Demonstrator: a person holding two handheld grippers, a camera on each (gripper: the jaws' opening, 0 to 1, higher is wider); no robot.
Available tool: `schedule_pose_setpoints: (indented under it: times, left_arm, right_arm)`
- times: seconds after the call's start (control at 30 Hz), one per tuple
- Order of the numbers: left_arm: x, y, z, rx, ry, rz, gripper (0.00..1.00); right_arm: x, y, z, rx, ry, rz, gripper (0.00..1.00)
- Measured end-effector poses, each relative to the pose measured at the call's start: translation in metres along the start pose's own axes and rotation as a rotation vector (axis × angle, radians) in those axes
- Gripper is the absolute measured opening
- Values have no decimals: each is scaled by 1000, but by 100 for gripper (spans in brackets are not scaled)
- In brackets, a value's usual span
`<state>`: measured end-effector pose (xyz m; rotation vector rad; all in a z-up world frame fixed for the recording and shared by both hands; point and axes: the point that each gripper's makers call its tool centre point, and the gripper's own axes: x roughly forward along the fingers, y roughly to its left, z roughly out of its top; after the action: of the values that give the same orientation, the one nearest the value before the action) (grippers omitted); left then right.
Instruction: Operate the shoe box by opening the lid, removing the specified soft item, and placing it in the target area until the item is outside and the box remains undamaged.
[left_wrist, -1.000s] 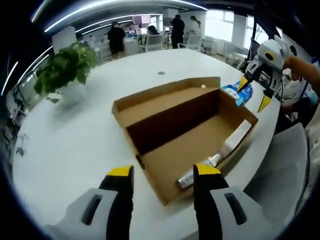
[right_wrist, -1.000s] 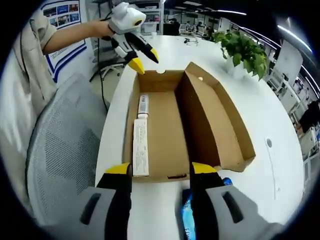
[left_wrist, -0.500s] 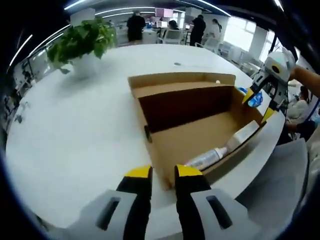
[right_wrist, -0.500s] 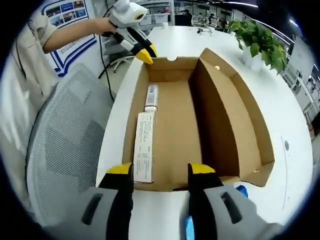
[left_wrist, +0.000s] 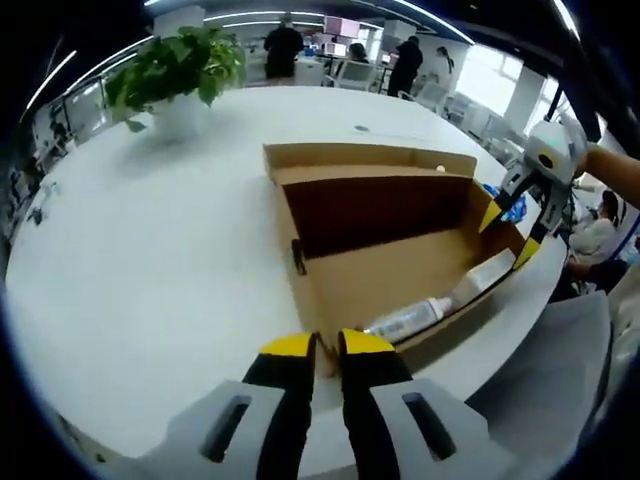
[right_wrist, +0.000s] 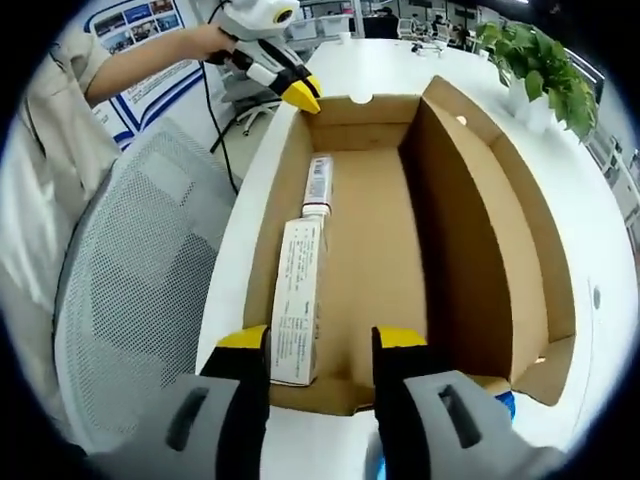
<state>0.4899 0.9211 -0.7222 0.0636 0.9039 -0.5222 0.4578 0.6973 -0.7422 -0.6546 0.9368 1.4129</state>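
I see the brown shoe box (left_wrist: 400, 270) lying open on the round white table (left_wrist: 150, 250), with its lid (right_wrist: 500, 230) standing up along one long side. Inside the box, against the wall next to the gray mesh chair (right_wrist: 130, 300), lie a long white carton (right_wrist: 296, 300) and a tube (right_wrist: 318, 182), end to end. In the left gripper view, my left gripper (left_wrist: 315, 345) is at the near corner of the box, and its yellow-tipped jaws are almost pressed together around the thin cardboard edge there. In the right gripper view I see that same gripper at the far end of the box, touching the rim. My right gripper (right_wrist: 312, 340) hangs at the other end of the box with its jaws spread apart and nothing between them; the carton's near end is just by its left jaw. A blue packet (left_wrist: 508, 203) lies on the table just outside that end. A potted plant (left_wrist: 180, 80) sits far off on the table, and people stand in the office behind it.
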Motion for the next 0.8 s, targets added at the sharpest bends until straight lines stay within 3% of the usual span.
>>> schedule_pose_setpoints:
  times: [0.27, 0.33, 0.43, 0.8]
  left_arm:
    - [0, 0, -1, 3, 5, 3, 7]
    - [0, 0, -1, 6, 7, 3, 7]
    - [0, 0, -1, 6, 9, 3, 7]
    - [0, 1, -1, 1, 7, 5, 7]
  right_arm:
    - [-3, -4, 0, -23, 10, -28, 37]
    - [-2, -5, 2, -11, -4, -37, 32]
    - [-1, -2, 9, 26, -44, -16, 28]
    - [15, 4, 8, 39, -14, 12, 28]
